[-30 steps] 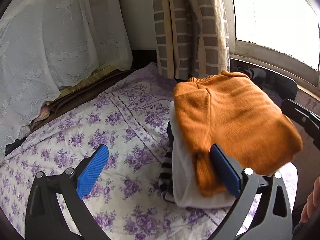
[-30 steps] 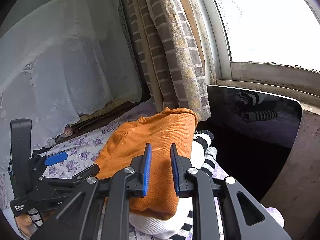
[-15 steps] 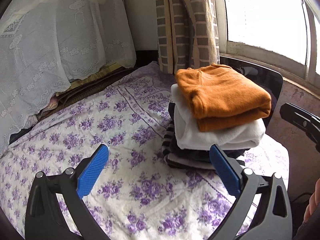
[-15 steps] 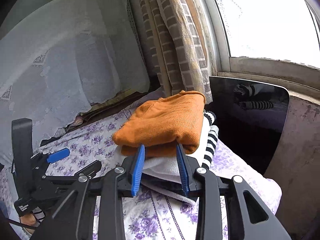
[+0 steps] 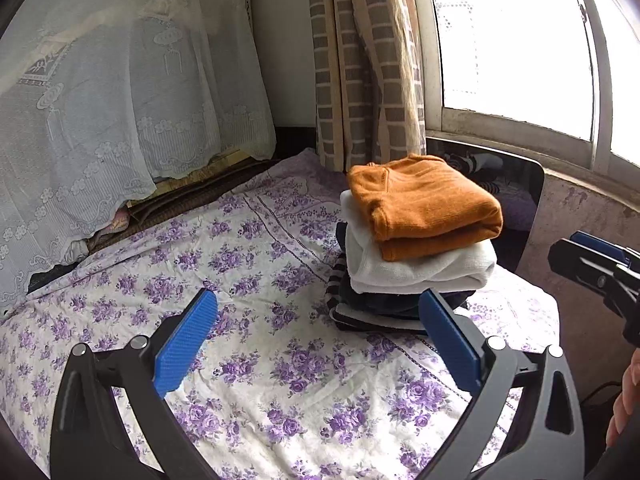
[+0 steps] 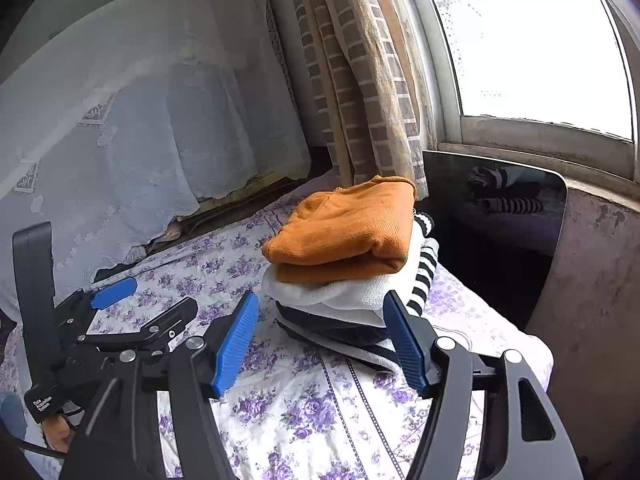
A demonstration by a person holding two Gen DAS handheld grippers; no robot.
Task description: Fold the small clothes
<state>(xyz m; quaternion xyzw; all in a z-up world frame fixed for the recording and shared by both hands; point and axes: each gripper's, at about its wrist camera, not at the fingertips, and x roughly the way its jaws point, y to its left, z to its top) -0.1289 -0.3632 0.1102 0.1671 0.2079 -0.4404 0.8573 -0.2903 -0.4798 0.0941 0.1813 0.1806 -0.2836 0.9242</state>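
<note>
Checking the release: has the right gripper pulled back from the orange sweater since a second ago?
Yes. The right gripper has backed away from the orange sweater toward the near bedsheet; its jaws are opening, nothing between them.

Perhaps four folded garments (image 5: 420, 240) stacked; two grippers (image 5: 316, 340).

right gripper (image 6: 320, 340): off orange sweater (image 6: 344, 228), fingers opening | both grippers: pulled back from stack

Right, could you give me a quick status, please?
Left gripper open, empty. Right gripper opening, nothing between pads. Orange sweater folded atop stack. Nothing in the way.
</note>
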